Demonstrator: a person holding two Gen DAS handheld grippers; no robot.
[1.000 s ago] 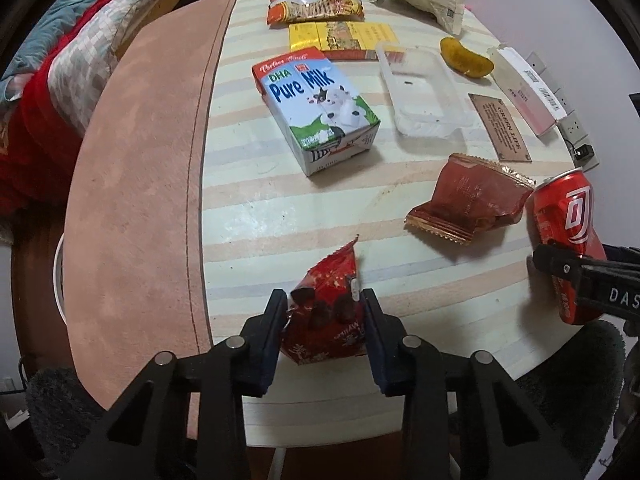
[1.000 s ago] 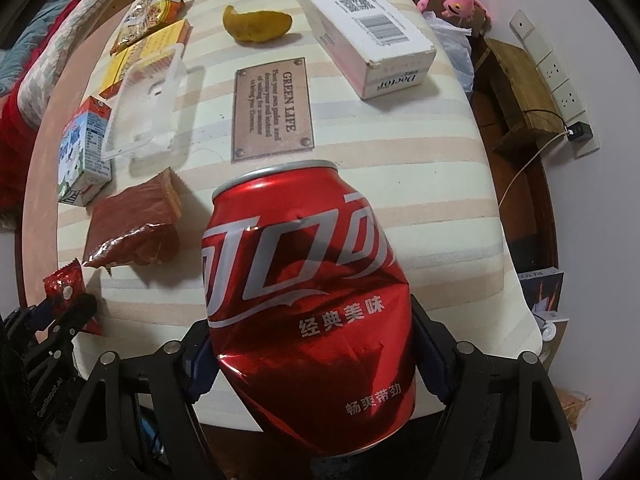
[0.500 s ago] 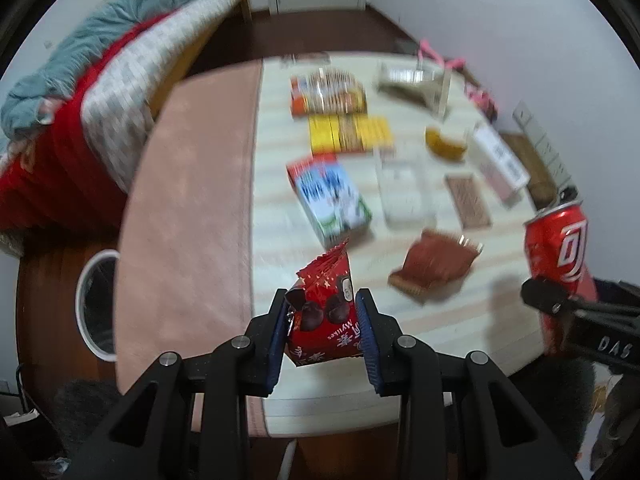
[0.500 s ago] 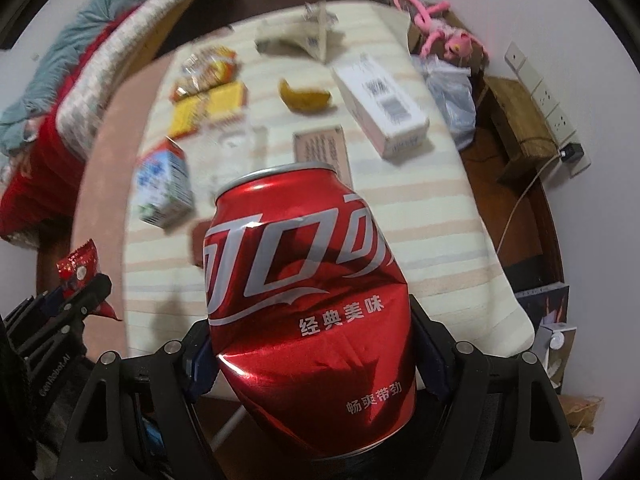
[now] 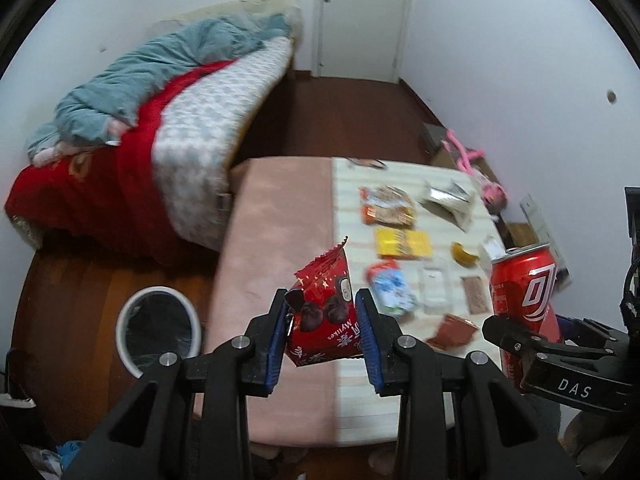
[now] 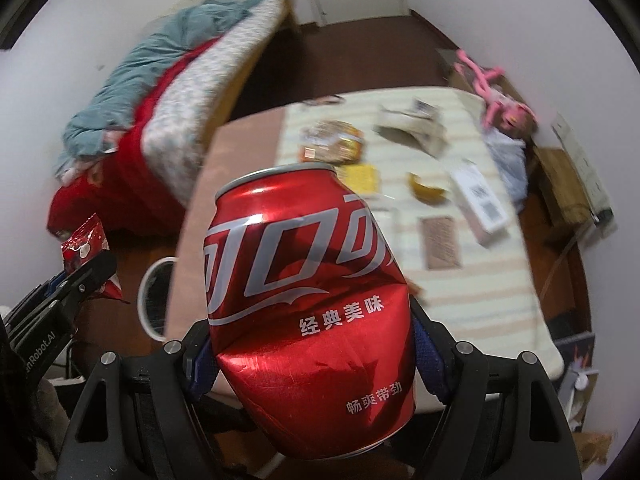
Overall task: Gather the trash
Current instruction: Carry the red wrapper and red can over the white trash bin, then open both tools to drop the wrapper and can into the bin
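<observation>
Left hand-held gripper (image 5: 322,330): pads pressed on both sides of a red snack wrapper (image 5: 324,316), carried in the air above the near edge of the tabletop (image 5: 280,240). Right hand-held gripper (image 6: 308,356): clamped across the lower body of a dented red cola can (image 6: 308,300), can upright, also off the tabletop. Bin (image 5: 158,332): white rim, dark liner, on the floor left of the tabletop, near the left hand-held gripper. Step in hand, as judged: carry both items to the bin. Method: bring the wrapper over the liner's middle before letting go, since light foil may drift; keep the can upright against drips. Remaining on tabletop: milk carton (image 5: 390,290), brown packet (image 5: 454,332), further wrappers beyond.
</observation>
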